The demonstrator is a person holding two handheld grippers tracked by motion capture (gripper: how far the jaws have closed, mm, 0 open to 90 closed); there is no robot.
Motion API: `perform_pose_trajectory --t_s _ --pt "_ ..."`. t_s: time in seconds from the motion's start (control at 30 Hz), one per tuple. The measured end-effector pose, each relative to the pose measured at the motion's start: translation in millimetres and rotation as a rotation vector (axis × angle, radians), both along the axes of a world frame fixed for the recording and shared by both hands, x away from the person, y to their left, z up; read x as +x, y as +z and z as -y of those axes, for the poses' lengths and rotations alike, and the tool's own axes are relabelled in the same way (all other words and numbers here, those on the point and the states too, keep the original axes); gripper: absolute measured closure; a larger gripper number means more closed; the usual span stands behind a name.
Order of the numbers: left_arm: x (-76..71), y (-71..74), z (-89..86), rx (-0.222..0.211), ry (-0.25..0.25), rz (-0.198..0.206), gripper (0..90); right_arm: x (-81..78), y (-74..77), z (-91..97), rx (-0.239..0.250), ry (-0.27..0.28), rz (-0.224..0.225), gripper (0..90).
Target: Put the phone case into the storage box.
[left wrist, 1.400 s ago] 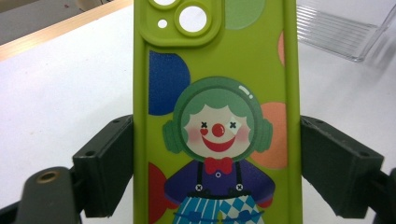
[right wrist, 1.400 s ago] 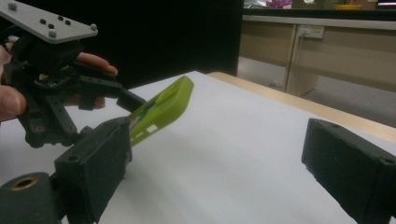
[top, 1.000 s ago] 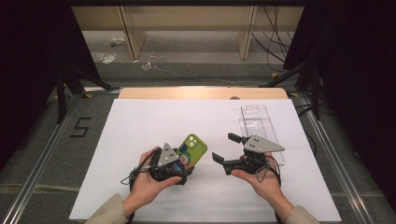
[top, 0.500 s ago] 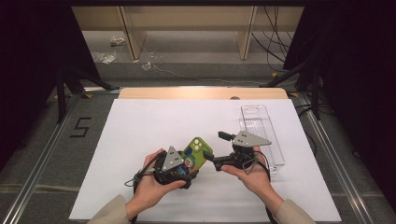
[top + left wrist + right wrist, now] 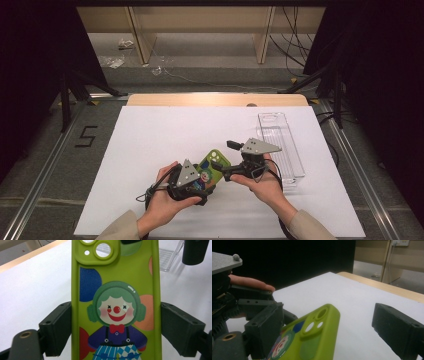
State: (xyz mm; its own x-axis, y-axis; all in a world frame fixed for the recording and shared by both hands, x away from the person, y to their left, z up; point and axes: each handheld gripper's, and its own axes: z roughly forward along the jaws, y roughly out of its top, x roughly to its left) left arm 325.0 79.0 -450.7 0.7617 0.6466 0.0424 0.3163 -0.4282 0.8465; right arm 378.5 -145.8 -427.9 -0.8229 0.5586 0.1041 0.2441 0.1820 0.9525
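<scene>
A green phone case point(image 5: 209, 168) with a clown picture and a camera cut-out is held above the white table, and my left gripper point(image 5: 202, 181) is shut on its long sides. In the left gripper view both pads point(image 5: 57, 330) press the case point(image 5: 115, 290) at its lower half. My right gripper point(image 5: 224, 155) is open around the case's camera end. Its jaws have just been closing a little. In the right gripper view the case point(image 5: 317, 337) lies between them, near the left jaw, with a wide gap to the right fingertip point(image 5: 395, 328).
A clear plastic tray point(image 5: 280, 145) lies on the white sheet point(image 5: 150, 145) to the right of my hands. The table's wooden far edge point(image 5: 215, 99) borders a dark floor with cables. A "5" mark point(image 5: 86, 136) sits on the left.
My right gripper has moved left from beside the clear tray to the camera end of the case. The left gripper has kept its hold and stayed in place.
</scene>
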Motion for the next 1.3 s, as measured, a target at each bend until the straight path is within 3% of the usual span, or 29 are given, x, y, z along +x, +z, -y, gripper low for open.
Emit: perform_pose_trajectory --t_s 0.37,0.9,1.3 --pt "-0.8 -0.1 0.9 0.0 0.0 0.003 16.1 3.0 -4.1 -7.1 -0.007 0.012 -0.029 16.9" --pt "-0.9 -0.2 1.1 -0.001 0.0 0.002 16.1 6.8 -6.1 -11.9 0.002 0.036 -0.069 43.4" --pt "-0.7 -0.3 1.3 0.0 -0.002 0.004 16.1 9.8 -5.3 -12.2 0.023 0.03 -0.107 54.8"
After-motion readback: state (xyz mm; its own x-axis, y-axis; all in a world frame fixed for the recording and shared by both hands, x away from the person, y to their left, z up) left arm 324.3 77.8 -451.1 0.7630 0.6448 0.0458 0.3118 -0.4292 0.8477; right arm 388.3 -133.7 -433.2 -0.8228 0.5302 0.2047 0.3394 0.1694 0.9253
